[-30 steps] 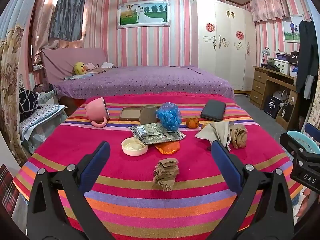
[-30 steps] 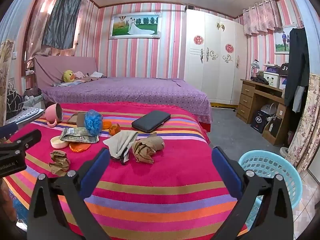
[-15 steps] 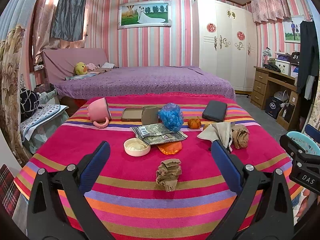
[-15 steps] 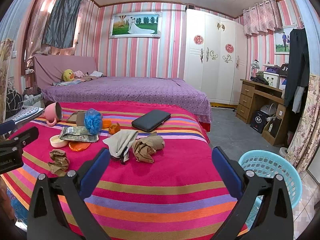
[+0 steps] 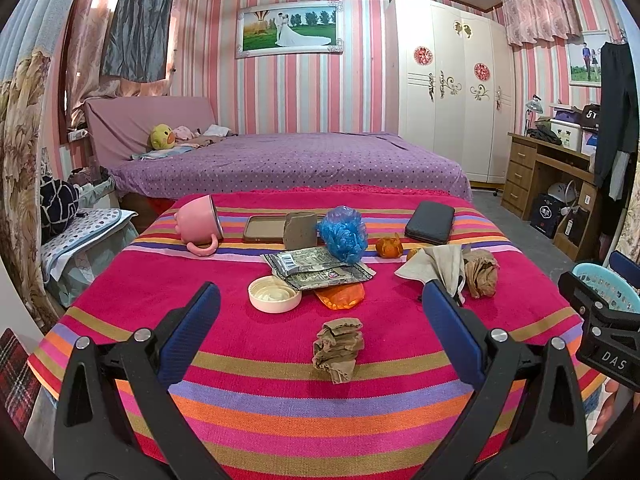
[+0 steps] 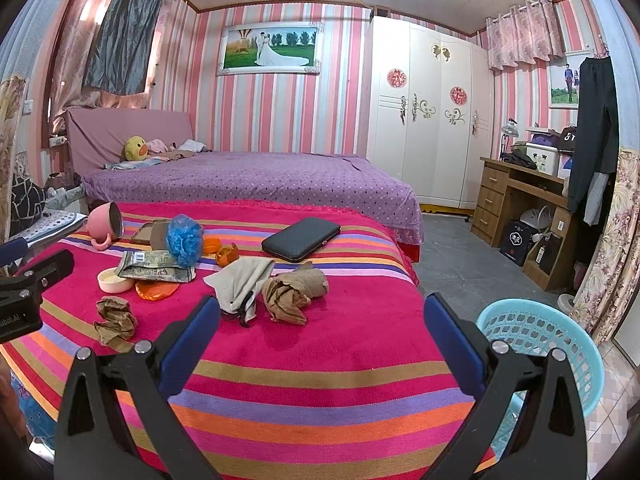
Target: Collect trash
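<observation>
Trash lies scattered on the striped cloth of the table (image 5: 280, 408). A crumpled brown paper wad (image 5: 338, 349) sits nearest, straight ahead of my open left gripper (image 5: 320, 300), a little beyond its fingertips. Farther back lie a white lid (image 5: 274, 299), an orange wrapper (image 5: 340, 296), foil packets (image 5: 316, 270), a blue plastic puff (image 5: 343, 233), orange peel (image 5: 389, 247), a beige cloth (image 5: 436, 266) and a bigger brown paper wad (image 6: 294, 294). My right gripper (image 6: 322, 316) hovers open over the table's right side, empty. A light-blue basket (image 6: 560, 344) stands on the floor to the right.
A pink mug (image 5: 198, 226) lies on its side at the back left, next to a brown tray (image 5: 262, 229) and a dark case (image 5: 430, 222). A purple bed (image 5: 288, 160) lies behind the table, and a wooden desk (image 6: 520, 208) stands at right.
The left gripper has risen and edged slightly forward, so the small paper wad sits a bit lower in its view. The right gripper has barely moved. Both stay open.
</observation>
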Demonstrator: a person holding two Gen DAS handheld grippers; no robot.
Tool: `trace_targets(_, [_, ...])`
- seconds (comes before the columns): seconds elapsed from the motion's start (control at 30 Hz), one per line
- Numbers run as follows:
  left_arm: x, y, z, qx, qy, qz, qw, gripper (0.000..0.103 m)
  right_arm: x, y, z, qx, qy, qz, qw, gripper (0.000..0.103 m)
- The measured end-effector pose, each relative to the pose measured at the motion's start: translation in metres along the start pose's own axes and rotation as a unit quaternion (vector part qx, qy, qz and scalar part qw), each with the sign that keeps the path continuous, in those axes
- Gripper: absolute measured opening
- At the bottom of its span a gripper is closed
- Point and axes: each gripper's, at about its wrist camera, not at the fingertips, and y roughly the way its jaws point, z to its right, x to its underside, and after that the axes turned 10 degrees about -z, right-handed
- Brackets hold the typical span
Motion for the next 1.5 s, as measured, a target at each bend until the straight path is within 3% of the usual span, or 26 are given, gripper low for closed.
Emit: trace_targets(1.5, [0.002,0.009,-0.003,0.003,-0.007,-0.016,0.9998,0.098,0.007,0.015,0.005,0.008,0.01,-0.01,1.0,0.099])
